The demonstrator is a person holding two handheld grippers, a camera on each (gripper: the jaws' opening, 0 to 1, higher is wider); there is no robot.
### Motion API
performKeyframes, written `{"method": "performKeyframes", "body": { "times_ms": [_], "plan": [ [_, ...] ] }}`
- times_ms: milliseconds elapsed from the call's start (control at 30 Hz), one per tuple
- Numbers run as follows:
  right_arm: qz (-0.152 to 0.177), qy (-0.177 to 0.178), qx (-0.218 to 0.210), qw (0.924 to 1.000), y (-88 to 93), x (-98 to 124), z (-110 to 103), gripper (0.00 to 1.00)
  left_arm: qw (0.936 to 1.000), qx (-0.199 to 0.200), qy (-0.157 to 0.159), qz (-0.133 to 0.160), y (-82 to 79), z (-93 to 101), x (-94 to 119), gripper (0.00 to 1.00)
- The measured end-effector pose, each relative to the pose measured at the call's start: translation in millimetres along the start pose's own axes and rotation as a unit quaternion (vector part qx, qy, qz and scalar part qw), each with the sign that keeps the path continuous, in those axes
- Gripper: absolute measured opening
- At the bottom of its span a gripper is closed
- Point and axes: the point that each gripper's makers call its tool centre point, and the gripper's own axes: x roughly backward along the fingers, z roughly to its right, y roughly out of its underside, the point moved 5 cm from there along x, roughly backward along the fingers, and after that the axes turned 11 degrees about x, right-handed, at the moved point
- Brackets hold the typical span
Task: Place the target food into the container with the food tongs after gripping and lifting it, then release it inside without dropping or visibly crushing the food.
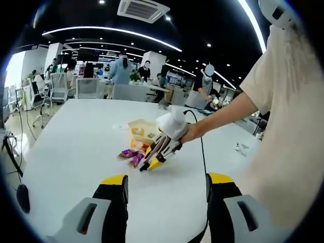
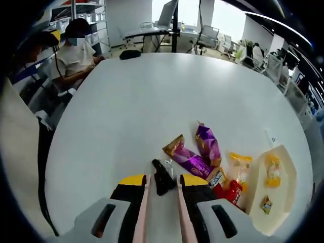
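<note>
In the left gripper view, our left gripper [image 1: 166,190] sits at the bottom centre, its jaws spread wide with nothing between them above the white table [image 1: 76,147]. Beyond it, mid-frame, the snack packets [image 1: 132,155] lie just left of our right gripper [image 1: 154,163], with the container [image 1: 143,129] behind them.

In the right gripper view, the right gripper [image 2: 161,185] at the bottom centre clamps pink food tongs [image 2: 143,215]. The tong tips straddle a small black packet [image 2: 163,176]. To its right lie purple packets [image 2: 195,154], then orange and red packets [image 2: 235,174], then the cream container [image 2: 281,157] at the lower right, holding two items.
</note>
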Motion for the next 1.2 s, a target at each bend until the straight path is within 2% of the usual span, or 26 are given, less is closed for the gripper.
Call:
{"method": "performKeyframes", "body": {
  "times_ms": [533,1200],
  "plan": [
    [-0.002,0.002,0.012,0.9999,-0.1,-1.0,-3.2,0.25,1.0000,-0.001,0.001,0.003,-1.0,2.8,-0.1,0.61],
    [-0.004,0.003,-0.007,1.0000,0.9,0.0,-3.9,0.22,1.0000,0.003,-0.002,0.006,0.0,1.9,2.6,0.61]
  ]
}}
